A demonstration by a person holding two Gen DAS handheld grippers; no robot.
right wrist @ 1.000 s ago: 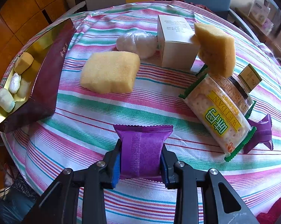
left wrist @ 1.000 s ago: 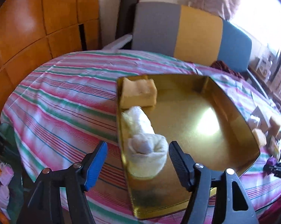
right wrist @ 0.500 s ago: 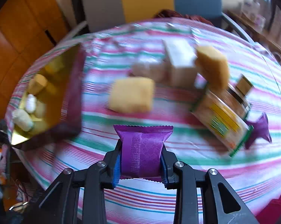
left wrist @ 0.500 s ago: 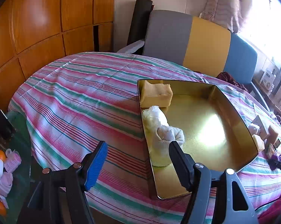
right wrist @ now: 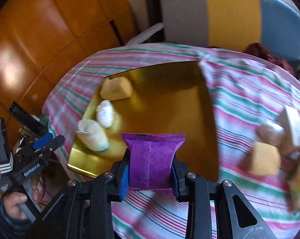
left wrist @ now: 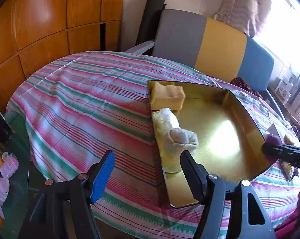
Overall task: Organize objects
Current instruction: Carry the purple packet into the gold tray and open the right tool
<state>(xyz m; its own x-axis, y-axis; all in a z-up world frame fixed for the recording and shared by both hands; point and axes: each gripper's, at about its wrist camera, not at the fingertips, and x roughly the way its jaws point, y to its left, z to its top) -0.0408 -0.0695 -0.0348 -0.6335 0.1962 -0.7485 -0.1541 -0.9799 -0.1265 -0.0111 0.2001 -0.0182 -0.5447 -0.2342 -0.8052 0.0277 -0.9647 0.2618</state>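
Observation:
My right gripper (right wrist: 150, 171) is shut on a purple snack packet (right wrist: 152, 161) and holds it above the near edge of the gold tray (right wrist: 165, 91). The tray (left wrist: 219, 123) holds a yellow sponge (left wrist: 167, 97), a white wrapped bundle (left wrist: 165, 119) and a rolled white cloth (left wrist: 179, 139) along its left side. My left gripper (left wrist: 147, 171) is open and empty, back from the tray's near left corner; it also shows in the right wrist view (right wrist: 48, 141). The right gripper (left wrist: 285, 153) appears at the tray's right edge in the left wrist view.
The tray sits on a round table with a striped cloth (left wrist: 86, 107). A yellow sponge (right wrist: 263, 159), a white box (right wrist: 291, 125) and a biscuit pack (right wrist: 299, 185) lie blurred at the right. A grey, yellow and blue chair back (left wrist: 209, 43) stands behind. A wooden wall (left wrist: 40, 20) is at the left.
My right gripper has swung left with the purple packet, from over the cloth to over the tray's edge. My left gripper has pulled back and up from the tray, staying open.

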